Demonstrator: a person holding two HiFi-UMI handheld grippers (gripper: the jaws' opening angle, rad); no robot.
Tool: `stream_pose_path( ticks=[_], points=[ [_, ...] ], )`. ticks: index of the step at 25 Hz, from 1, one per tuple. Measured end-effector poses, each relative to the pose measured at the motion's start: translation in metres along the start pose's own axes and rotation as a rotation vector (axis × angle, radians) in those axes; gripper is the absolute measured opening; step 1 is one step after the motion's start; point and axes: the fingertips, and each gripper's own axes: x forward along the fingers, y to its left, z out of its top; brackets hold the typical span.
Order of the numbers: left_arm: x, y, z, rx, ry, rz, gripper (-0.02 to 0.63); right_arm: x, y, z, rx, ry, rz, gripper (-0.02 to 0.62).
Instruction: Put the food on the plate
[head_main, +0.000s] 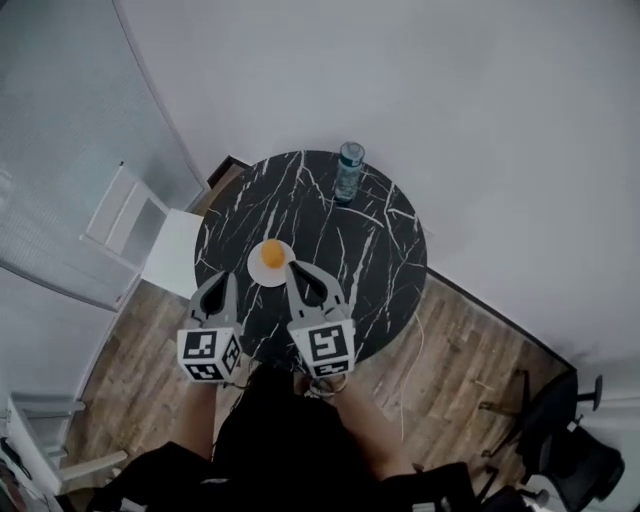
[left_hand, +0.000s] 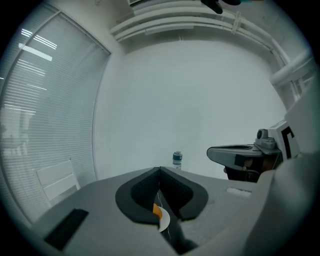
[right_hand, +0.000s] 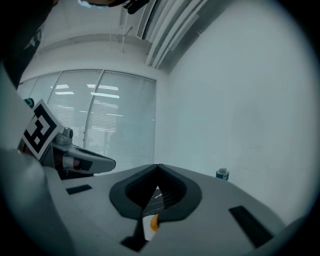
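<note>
Round black tabletop with white veining, standing on a wood-plank floor; white walls, slatted blinds, and a white chair by its left edge. We can read no writing: the label on the bottle at the far edge is too small. The orange food lies on the white plate near the near edge. Left hand-held gripper and right hand-held gripper — both clenched, holding nothing — hover over the near edge beside the plate.

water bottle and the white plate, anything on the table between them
Nothing: in the head view only bare black marble round table separates the clear water bottle from the small white plate.
</note>
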Motion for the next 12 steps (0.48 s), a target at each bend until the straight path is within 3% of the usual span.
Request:
stream_pose_path(
  ticks=[12],
  points=[
    [-0.044, -0.022, 0.058, 0.029, -0.109, -0.018, 0.000, -0.039, 0.001, 0.077, -0.033, -0.132, -0.004, -0.003]
  ],
)
